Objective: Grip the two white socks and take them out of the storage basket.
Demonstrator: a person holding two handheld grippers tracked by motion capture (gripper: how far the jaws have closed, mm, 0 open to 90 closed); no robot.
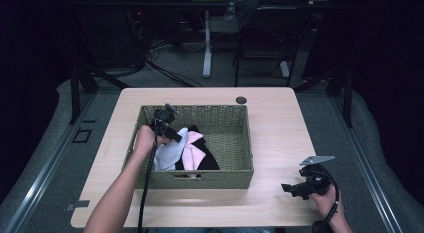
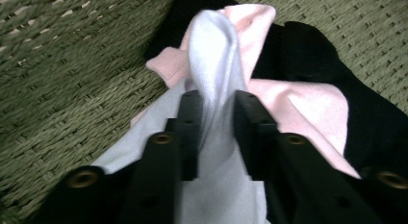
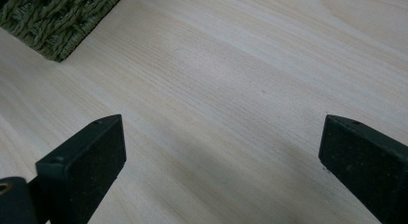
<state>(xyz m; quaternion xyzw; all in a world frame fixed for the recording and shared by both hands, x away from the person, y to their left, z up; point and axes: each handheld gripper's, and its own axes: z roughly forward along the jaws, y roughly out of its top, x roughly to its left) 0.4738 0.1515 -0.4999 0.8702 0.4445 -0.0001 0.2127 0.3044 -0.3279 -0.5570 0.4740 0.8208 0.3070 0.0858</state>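
Woven green basket at centre of pale wooden table, long side toward the person. Inside, at the left half of the basket floor: a heap of socks, white sock leftmost, pink sock beside and partly under it, black sock beneath and to the right of both. Right half of basket floor bare wicker.

Left gripper reached into basket from the left wall side, forearm crossing the near-left rim. In the left gripper view: jaws drawn narrow and pinched on a raised fold of the white sock, fabric bunched up between the two black jaws and standing above them. Rest of the white sock trailing down below the jaws. Pink sock lying just behind and right of the pinched fold, touching it; black sock under the pink one, on the basket floor.

Right gripper low over the near-right part of the table, well apart from the basket, pointing left. In the right gripper view: jaws spread wide, nothing between them, bare table below; basket corner at upper left.

Small dark round grommet in the table's far edge, behind the basket.
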